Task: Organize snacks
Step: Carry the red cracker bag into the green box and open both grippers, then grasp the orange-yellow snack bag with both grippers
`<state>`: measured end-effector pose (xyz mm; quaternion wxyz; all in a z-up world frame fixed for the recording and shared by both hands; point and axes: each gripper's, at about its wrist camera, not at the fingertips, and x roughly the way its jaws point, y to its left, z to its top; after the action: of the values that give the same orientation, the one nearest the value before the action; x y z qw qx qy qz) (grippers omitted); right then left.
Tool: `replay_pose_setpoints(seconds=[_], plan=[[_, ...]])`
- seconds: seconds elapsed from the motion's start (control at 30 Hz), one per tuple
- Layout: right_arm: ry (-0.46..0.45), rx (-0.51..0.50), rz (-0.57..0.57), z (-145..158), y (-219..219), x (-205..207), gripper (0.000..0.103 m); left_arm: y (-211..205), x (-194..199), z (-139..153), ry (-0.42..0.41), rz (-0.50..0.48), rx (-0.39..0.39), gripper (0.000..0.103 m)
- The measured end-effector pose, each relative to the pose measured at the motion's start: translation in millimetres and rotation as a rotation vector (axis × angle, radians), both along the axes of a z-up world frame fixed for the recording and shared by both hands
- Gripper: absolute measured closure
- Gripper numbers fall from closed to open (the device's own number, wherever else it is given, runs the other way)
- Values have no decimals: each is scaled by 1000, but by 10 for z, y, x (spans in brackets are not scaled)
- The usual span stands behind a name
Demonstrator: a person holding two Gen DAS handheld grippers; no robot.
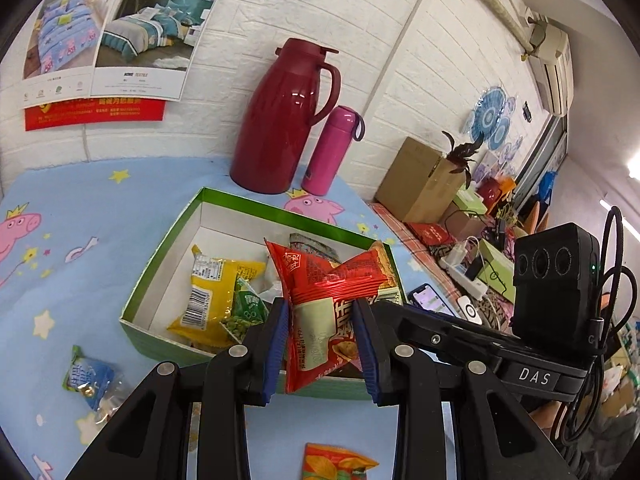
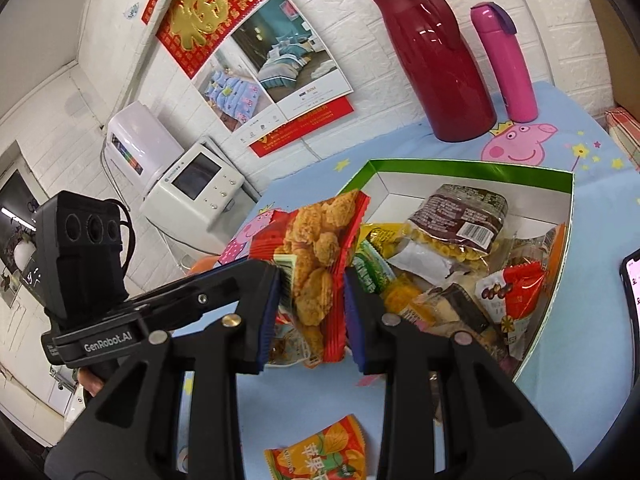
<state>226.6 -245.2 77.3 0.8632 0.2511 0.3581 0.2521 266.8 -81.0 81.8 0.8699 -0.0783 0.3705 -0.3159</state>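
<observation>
Left gripper (image 1: 322, 340) is clamped on a red snack packet (image 1: 320, 304), both blue pads (image 1: 276, 344) pressed into its sides, and I've got it held over the near wall of the green-rimmed box (image 1: 168, 224) at centre frame. Inside that box I can see a yellow packet (image 1: 212, 292) and a green pea packet (image 1: 246, 312) lying on the white floor.

Right gripper (image 2: 310, 312) is squeezing a red fried-snack packet (image 2: 320, 264), upright between the fingers, just at the left edge of the box (image 2: 460, 166), which is crowded with packets in that view.

An orange packet (image 2: 320, 452) lies loose on the blue cartoon tablecloth (image 2: 580, 320) at bottom centre; a small blue-green packet (image 1: 90, 380) sits lower left in the left view. A dark red thermos jug (image 1: 284, 116) and pink bottle (image 1: 332, 148) stand behind the box, by the wall.
</observation>
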Motion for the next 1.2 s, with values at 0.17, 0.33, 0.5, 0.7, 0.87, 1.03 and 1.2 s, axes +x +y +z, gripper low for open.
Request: replay_pose_setpoints(seconds=[0.17,0.33,0.5,0.7,0.87,1.03,1.2], plan=[[41,8,-17,-199,-132,156,70,-123,188,-175,42,-9,12,70],[56,-57,-80,-295,-230,222,54,-165,257,-273,43,24,37,46],[26,-92,-134,-262,-332,149,30,-1,177,-249,15,126,33,15],[12,-78,-141,-144,-329,-10,22,132,32,-187,15,166,49,13],[-40,-105,-115,107,-198,-264,21,194,-215,-89,14,156,45,13],[-83,-117,-90,303,-86,-578,21,260,-558,-30,27,156,63,13],[-78,-129,-71,316,-34,-888,20,438,-953,-126,104,194,47,13]])
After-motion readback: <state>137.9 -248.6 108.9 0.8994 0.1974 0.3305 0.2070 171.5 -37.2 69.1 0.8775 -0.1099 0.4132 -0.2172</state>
